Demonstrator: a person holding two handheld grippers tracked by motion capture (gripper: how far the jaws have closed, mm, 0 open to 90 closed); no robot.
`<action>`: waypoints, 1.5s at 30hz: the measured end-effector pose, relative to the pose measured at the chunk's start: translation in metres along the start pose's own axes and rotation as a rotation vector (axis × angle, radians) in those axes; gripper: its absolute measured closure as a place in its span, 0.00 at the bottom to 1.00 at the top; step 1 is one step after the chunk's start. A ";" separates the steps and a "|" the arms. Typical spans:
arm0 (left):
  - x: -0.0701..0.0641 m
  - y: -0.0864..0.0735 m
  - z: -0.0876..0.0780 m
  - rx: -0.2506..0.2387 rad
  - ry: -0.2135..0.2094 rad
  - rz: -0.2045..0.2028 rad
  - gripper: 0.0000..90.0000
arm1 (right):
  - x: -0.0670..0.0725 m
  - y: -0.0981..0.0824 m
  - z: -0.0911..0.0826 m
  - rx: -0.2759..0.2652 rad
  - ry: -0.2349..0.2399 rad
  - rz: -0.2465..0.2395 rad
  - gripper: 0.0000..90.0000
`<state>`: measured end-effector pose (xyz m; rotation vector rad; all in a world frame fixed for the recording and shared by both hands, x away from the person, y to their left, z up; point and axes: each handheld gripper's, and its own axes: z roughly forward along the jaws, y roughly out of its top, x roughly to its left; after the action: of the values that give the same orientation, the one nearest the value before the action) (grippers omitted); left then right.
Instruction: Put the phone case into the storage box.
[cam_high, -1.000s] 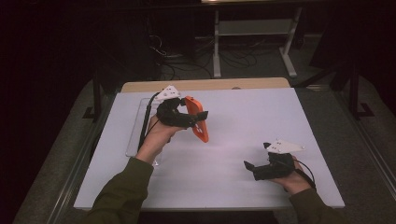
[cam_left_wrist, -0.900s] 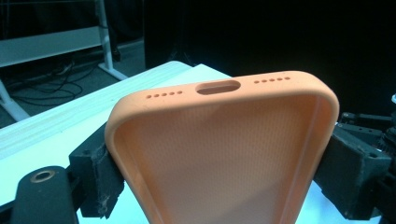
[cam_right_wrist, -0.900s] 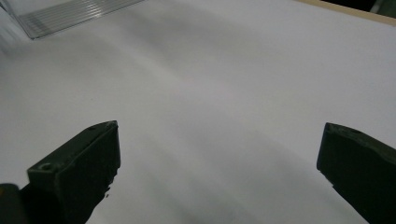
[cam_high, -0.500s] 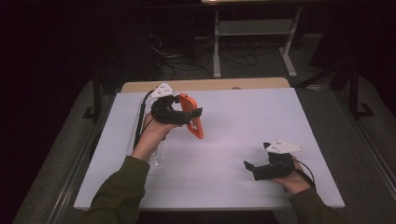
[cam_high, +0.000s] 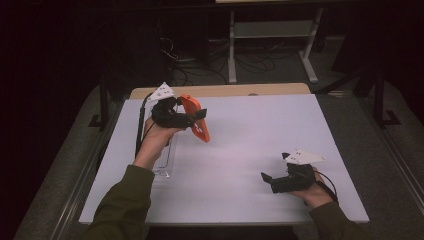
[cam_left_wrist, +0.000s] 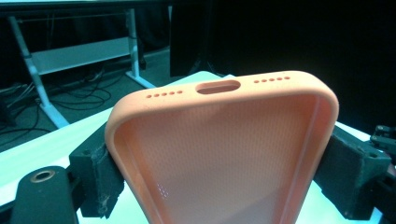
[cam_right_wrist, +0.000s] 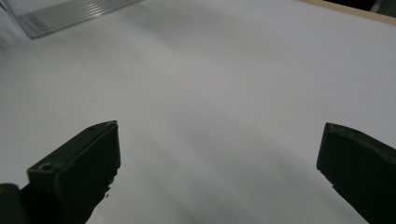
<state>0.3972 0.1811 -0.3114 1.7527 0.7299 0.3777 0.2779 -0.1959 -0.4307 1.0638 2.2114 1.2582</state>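
1. Since a moment ago the left gripper (cam_high: 196, 119) has carried the orange phone case (cam_high: 196, 116) a little toward the far left part of the desk (cam_high: 250, 145), and the case now sits higher against the far edge than it did; the right gripper (cam_high: 272, 175) has kept its place.
2. At the left, a person's hand (cam_high: 152, 140) in an olive sleeve (cam_high: 117, 205) holds that gripper above the desk, its jaws clamped on the two long sides of the case.
3. From the left gripper view the case (cam_left_wrist: 224, 149) shows its hollow inside, with the port slot and small holes in the end wall turned away from the camera; the black pads (cam_left_wrist: 100, 175) press on both of its walls.
4. Below the left hand a clear plastic tray (cam_high: 167, 160) lies flat on the desk, near its left edge; the case hangs above and just to the right of it, not touching it.
5. Farther right the white desk surface is bare.
6. At the near right the other hand (cam_high: 315, 192) rests its gripper low on the desk, jaws standing wide apart with nothing between them (cam_right_wrist: 219, 163).
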 end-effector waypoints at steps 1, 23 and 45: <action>0.001 0.001 -0.001 0.001 0.003 0.002 0.15 | 0.000 0.000 0.000 0.000 0.000 0.000 0.00; 0.027 0.010 -0.021 -0.030 0.088 -0.007 0.15 | 0.000 0.000 0.000 0.000 -0.001 0.004 0.00; 0.062 0.020 -0.034 -0.033 0.238 -0.001 0.15 | 0.000 0.000 -0.001 0.001 -0.006 0.007 0.00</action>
<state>0.4294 0.2430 -0.2892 1.6934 0.8879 0.6020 0.2774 -0.1966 -0.4303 1.0749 2.2065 1.2552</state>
